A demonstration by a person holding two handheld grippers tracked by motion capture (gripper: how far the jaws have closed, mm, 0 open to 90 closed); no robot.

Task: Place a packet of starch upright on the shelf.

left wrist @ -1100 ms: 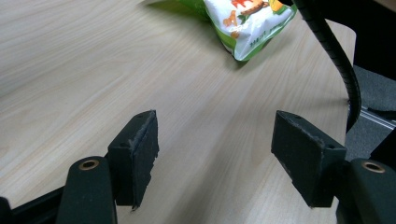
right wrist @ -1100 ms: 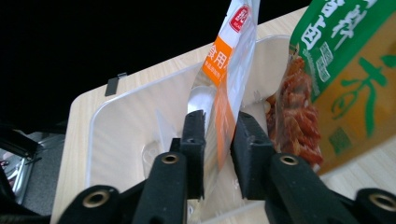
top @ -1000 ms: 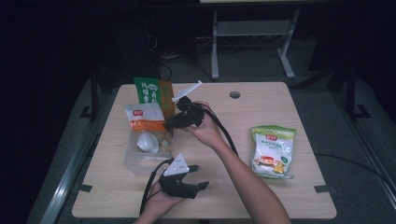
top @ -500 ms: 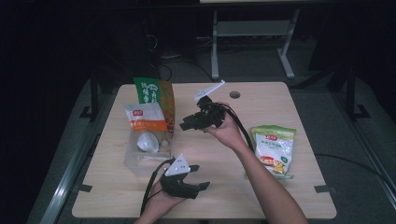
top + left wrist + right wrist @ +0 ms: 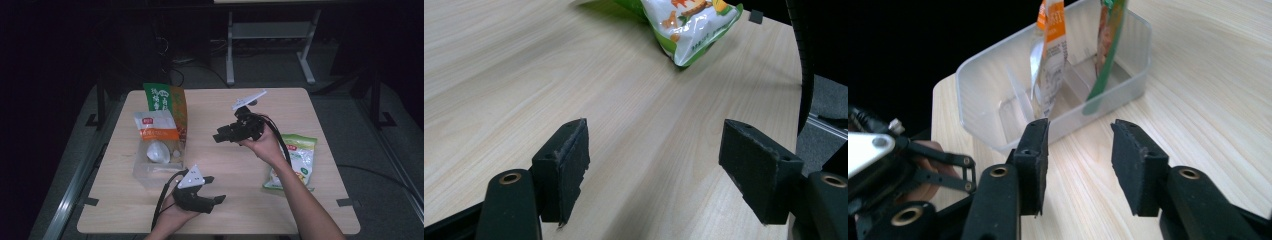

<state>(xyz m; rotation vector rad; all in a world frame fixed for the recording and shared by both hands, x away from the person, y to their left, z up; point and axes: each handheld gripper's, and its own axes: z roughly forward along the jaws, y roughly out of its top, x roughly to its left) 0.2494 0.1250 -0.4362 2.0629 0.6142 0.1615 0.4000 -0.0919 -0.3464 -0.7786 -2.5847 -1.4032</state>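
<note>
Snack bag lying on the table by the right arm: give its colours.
Green and white snack bag, orange print; clearest in left gripper view.

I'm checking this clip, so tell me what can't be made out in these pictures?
- High view: print on the green-and-white bag is too small, and the forearm covers part of it.
- Left gripper view: that bag is cut off by the top edge.
- Right gripper view: the packets in the clear bin are cut off on top.

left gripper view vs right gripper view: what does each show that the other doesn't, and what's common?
Left gripper view: the green-and-white snack bag lying flat near the table's edge, beyond the open left gripper.

Right gripper view: the clear plastic bin with an orange-and-white packet and a green packet standing in separate compartments, beyond the right gripper, whose jaws have just been opening with nothing between them.

Both: the light wooden table, and black jaws apart and empty.
</note>
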